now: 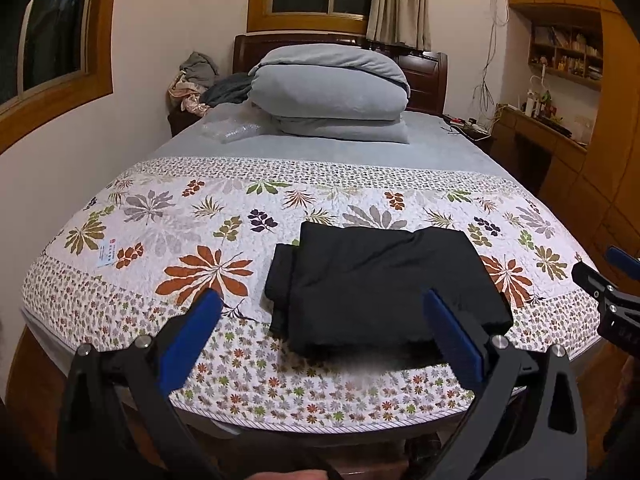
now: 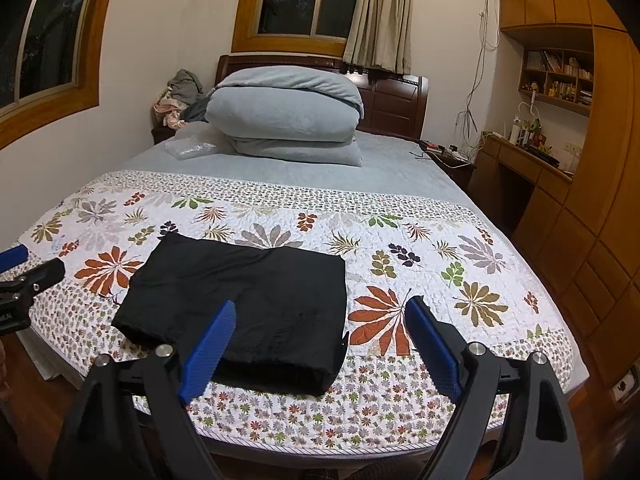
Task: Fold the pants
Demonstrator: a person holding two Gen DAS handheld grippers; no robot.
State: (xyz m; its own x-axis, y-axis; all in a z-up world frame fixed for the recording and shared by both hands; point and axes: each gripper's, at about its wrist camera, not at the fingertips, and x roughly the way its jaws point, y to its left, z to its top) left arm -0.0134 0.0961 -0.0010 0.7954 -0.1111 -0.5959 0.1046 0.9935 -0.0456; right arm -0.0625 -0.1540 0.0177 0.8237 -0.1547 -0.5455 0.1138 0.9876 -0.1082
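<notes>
Two grippers, both spread wide and holding nothing: left gripper [image 1: 322, 314] hovering at the near edge of the bed, right gripper [image 2: 320, 322] likewise, a little to the right. Just beyond, black pants [image 1: 384, 284] lying on the floral quilt [image 1: 200, 240] near the foot of the bed, already stacked into a compact, roughly square bundle, with a narrower underlayer poking out on the left side. Apparently at the tidy-up stage, so little left but squaring. Best done by lowering open jaws flat over the top layer rather than pinching, then pressing and sweeping from the near edge toward the far one to push out the ripples across the middle. Worth nudging that protruding left strip inward until flush, with the other gripper pinning the right corner against sliding on the quilt. Any lifting likely to undo the stack. Farther off, a folded grey duvet [image 1: 328, 92] at the headboard, well apart and irrelevant.
</notes>
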